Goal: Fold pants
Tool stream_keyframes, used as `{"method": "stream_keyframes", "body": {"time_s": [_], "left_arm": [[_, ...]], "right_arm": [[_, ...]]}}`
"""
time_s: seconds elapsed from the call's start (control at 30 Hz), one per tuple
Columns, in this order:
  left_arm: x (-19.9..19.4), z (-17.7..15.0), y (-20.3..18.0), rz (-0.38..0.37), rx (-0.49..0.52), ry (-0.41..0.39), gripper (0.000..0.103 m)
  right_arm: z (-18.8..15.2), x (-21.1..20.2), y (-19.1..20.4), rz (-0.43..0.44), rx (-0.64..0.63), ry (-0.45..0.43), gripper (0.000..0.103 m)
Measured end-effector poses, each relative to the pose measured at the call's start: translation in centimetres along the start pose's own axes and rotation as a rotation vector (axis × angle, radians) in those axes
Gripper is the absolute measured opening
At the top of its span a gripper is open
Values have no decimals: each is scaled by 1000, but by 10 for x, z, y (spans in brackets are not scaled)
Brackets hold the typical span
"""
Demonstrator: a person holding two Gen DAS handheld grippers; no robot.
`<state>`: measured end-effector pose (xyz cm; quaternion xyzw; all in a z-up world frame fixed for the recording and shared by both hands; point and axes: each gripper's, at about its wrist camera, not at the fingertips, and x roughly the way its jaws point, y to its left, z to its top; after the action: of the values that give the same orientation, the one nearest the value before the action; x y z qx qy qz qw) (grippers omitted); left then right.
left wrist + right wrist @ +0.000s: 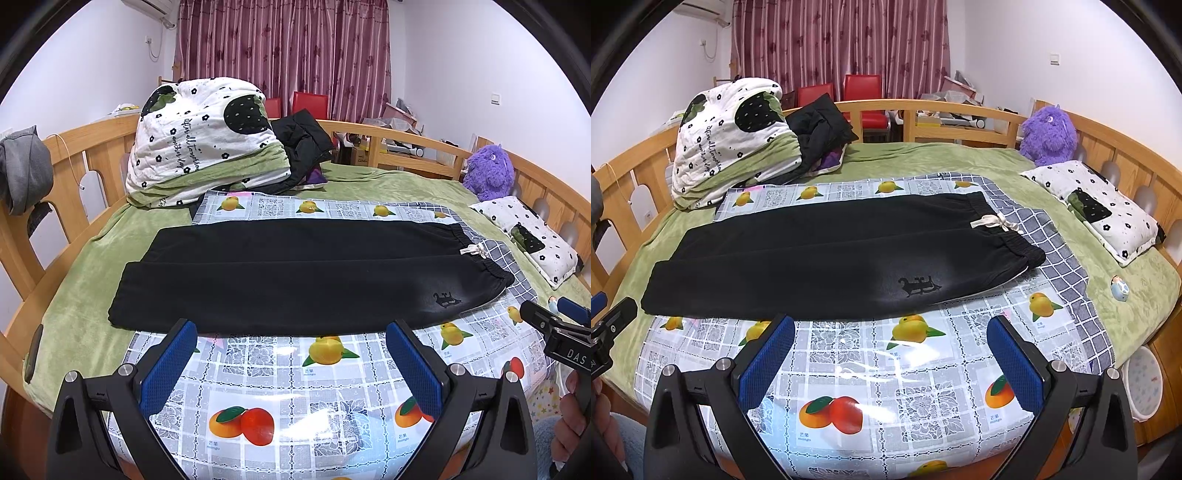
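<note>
Grippers first: I see the left gripper (291, 345) spread wide, blue pads (168, 369) empty and touching nothing, poised above the fruit-print cloth (280, 391). The right gripper (890, 339) is equally wide apart, holding nothing; in the left view its body shows the letters "DAS". The black pants (820, 254) lie flat across the cloth just beyond both sets of fingers, waistband to the right with a cream drawstring (991, 222) and a small black animal print (918, 286). Cloth labels read "mango". The bundled quilt (195, 136) carries script I cannot read fully.
</note>
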<state>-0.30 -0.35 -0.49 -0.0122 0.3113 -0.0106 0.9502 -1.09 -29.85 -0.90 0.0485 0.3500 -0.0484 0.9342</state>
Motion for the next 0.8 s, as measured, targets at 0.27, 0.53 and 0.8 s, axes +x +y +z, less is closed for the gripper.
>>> {"method": "stream_keyframes", "body": {"time_s": [0.27,0.53,0.8], "left_arm": [[0,0,0,0,0,1,103],[0,0,-1,0,2,0,103],[0,-3,-1,-3,0,2,103]], "right_arm": [[-1,0,2,4,-1,2,102],[-2,1,5,13,-8,3,102],[-3,2,4,24,-19,4,102]]}}
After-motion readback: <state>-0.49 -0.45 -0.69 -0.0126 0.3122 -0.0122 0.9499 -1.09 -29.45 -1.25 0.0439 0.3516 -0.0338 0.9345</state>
